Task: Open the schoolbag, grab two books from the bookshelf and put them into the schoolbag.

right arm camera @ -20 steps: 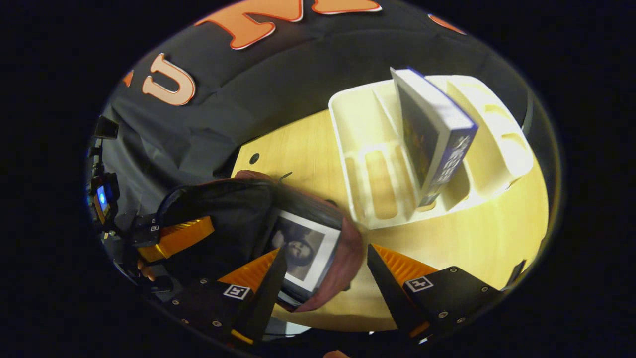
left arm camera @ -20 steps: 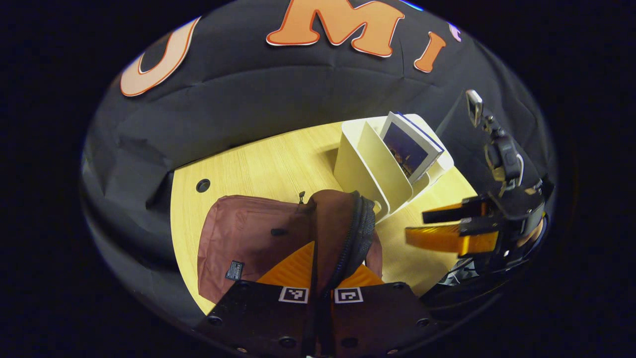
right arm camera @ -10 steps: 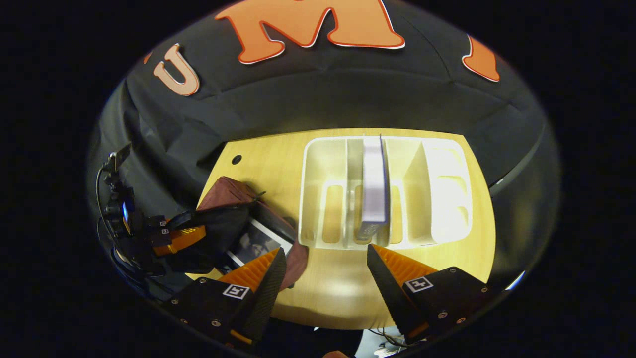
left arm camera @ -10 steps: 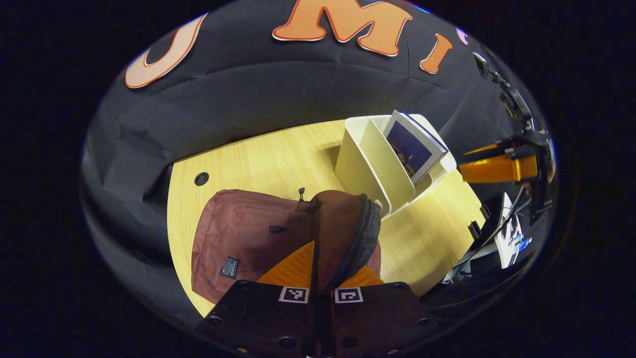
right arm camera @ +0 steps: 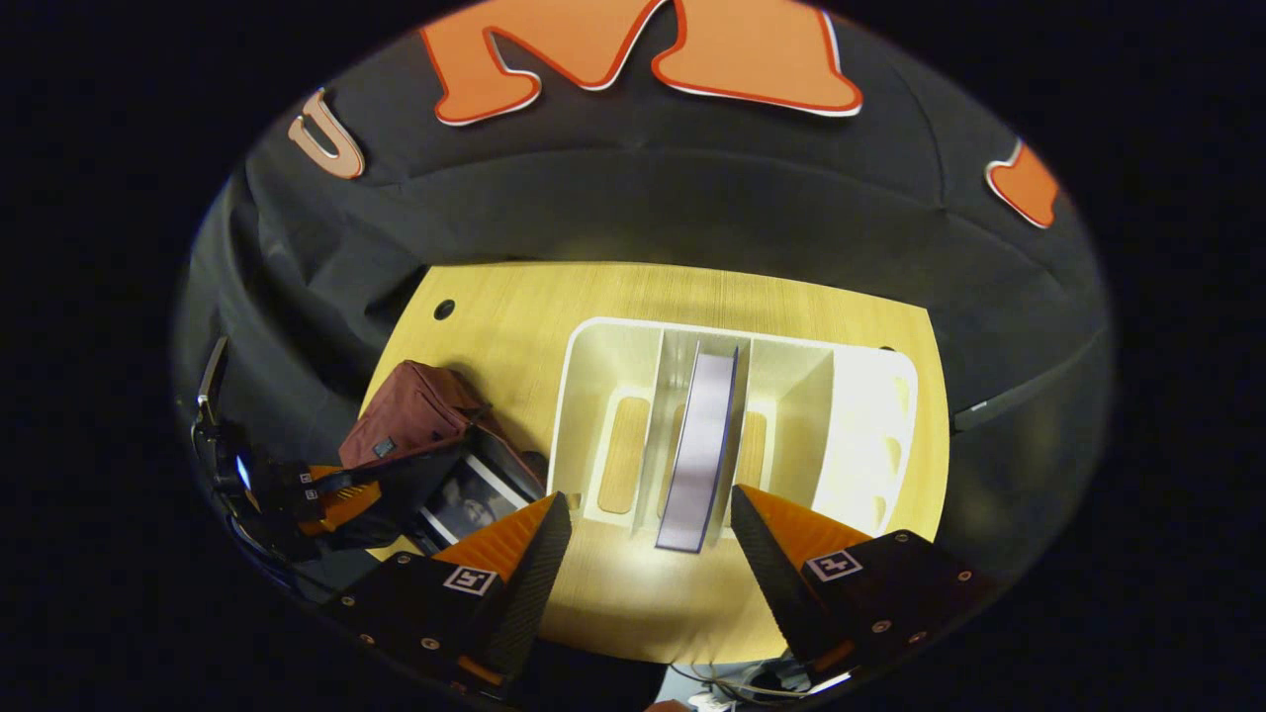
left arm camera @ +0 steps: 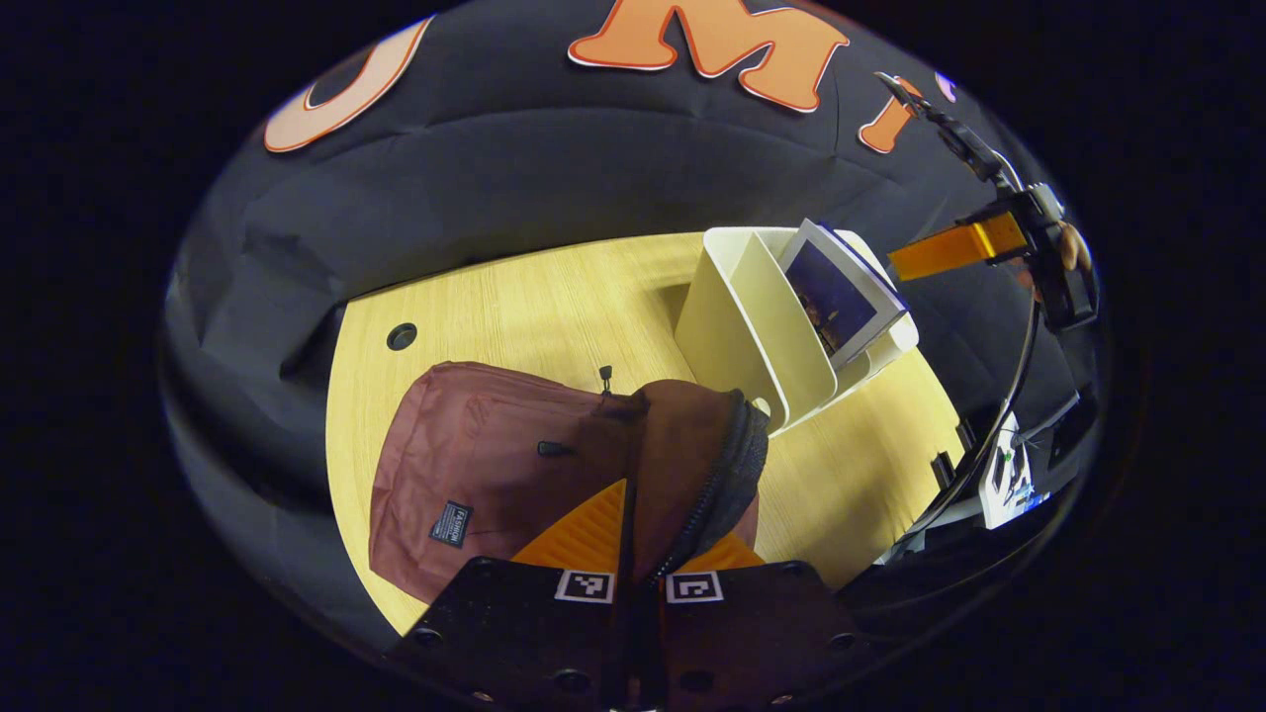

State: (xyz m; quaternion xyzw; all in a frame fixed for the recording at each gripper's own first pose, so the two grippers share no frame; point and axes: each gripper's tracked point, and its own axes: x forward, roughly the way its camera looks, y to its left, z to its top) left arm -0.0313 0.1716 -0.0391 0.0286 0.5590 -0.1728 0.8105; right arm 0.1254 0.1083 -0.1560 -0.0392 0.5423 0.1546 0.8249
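Both grippers show in the two views. Left gripper (left arm camera: 638, 554) has its fingers pressed together on the zipped rim of the schoolbag (left arm camera: 475, 485), holding the flap up so the mouth stands open; the maroon bag lies on the wooden table (left arm camera: 514, 307), left of the bookshelf (left arm camera: 752, 336). Right gripper (right arm camera: 648, 539) hangs released, fingers spread wide, above the table's near edge and pointing straight at the white bookshelf (right arm camera: 860, 415). Between those spread fingers, a little beyond their tips, stands the remaining book (right arm camera: 697, 450), upright in the middle compartment with its page edge facing the camera. In the right gripper view a first book (right arm camera: 465, 499) with a greyish cover sits inside the open schoolbag (right arm camera: 410, 420), left of the gripper's left finger, with the left gripper (right arm camera: 331, 494) clamped on the bag's edge beside it.
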